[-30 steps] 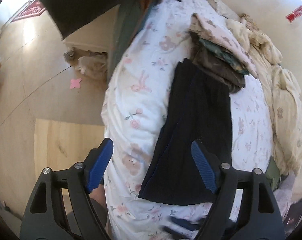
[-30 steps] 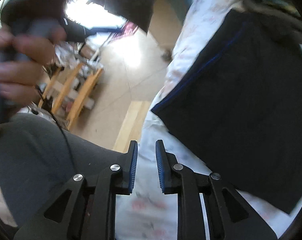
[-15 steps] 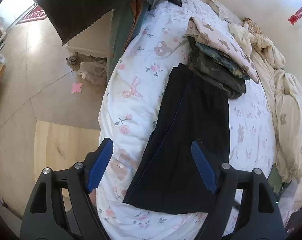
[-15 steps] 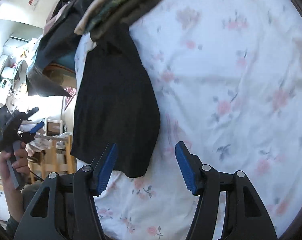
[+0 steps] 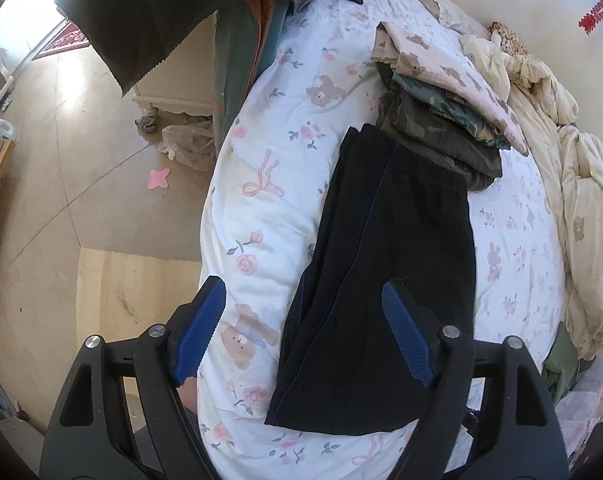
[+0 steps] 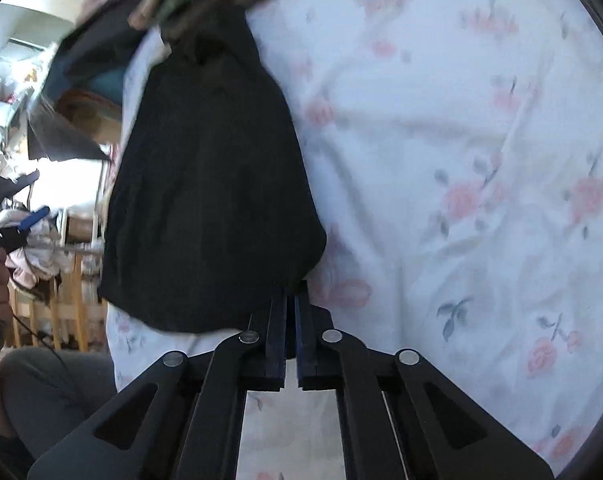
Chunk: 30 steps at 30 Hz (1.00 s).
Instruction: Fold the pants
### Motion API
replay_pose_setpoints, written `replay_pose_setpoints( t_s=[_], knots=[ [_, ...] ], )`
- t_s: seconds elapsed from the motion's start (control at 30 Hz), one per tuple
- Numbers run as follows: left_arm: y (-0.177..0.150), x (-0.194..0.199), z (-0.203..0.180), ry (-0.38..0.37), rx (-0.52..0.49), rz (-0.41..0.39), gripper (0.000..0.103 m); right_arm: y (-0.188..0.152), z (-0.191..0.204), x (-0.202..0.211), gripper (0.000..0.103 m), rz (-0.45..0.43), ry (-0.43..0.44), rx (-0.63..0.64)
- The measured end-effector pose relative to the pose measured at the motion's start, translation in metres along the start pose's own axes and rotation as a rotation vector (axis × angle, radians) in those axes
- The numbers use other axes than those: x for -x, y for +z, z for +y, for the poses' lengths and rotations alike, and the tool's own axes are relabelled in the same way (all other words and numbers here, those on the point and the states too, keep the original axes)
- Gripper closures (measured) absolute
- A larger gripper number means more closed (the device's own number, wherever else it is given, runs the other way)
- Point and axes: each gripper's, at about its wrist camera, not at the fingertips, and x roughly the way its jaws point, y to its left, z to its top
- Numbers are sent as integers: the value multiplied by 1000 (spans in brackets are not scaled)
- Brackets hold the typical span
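Pants (image 5: 385,280): black, I see them lying lengthwise on the floral bed sheet (image 5: 261,216), far end under a stack of folded clothes (image 5: 441,120).
Right gripper (image 6: 289,304): jaws closing, pinching the pants' near corner.
Left gripper (image 5: 303,330): released wide, hovering above the pants' near end.

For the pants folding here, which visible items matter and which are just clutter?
Job: black pants; right tongs, closing on the pants' corner; left tongs, open above them.
Clutter: stack of folded clothes; cream duvet; plastic bag.
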Motion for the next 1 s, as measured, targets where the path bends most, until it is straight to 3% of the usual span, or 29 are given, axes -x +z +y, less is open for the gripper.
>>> replay_pose_setpoints(
  t_s=[0.07,0.1,0.17,0.2,0.23,0.4,0.5,0.6,0.63,0.7,0.73,0.87,1.0],
  knots=[
    [-3,-1,6,6,12,7,25,-1,-2,3,92,10,1,-13],
    [-5,-2,9,14,11,13,25,0,-1,7,86,0,6,-7],
    [-10,-5,16,33,9,32,25,5,0,17,65,-19,17,-1],
    [-15,-11,18,36,4,53,25,10,-1,18,47,-23,19,3],
    [-18,-15,19,35,2,73,25,12,-1,21,42,-34,15,11],
    [-52,-49,15,-13,58,174,25,25,-10,20,42,-62,50,-4],
    [-77,-73,-3,-44,29,212,26,28,-25,6,42,-45,71,-61],
    [-89,-89,-15,-6,-36,205,28,28,-29,0,42,-41,117,-113],
    [-91,-93,-16,10,-46,203,31,28,-28,2,42,-44,130,-112],
    [-95,-97,-14,24,-40,208,52,28,-25,4,42,-49,153,-105],
    [-97,-97,-12,33,-39,208,56,28,-24,3,42,-47,155,-98],
    [-97,-90,-6,-16,-6,219,67,27,-13,-5,42,-27,133,-52],
    [-100,-84,-11,-14,-38,215,68,26,1,-10,43,-25,111,15]
  ],
)
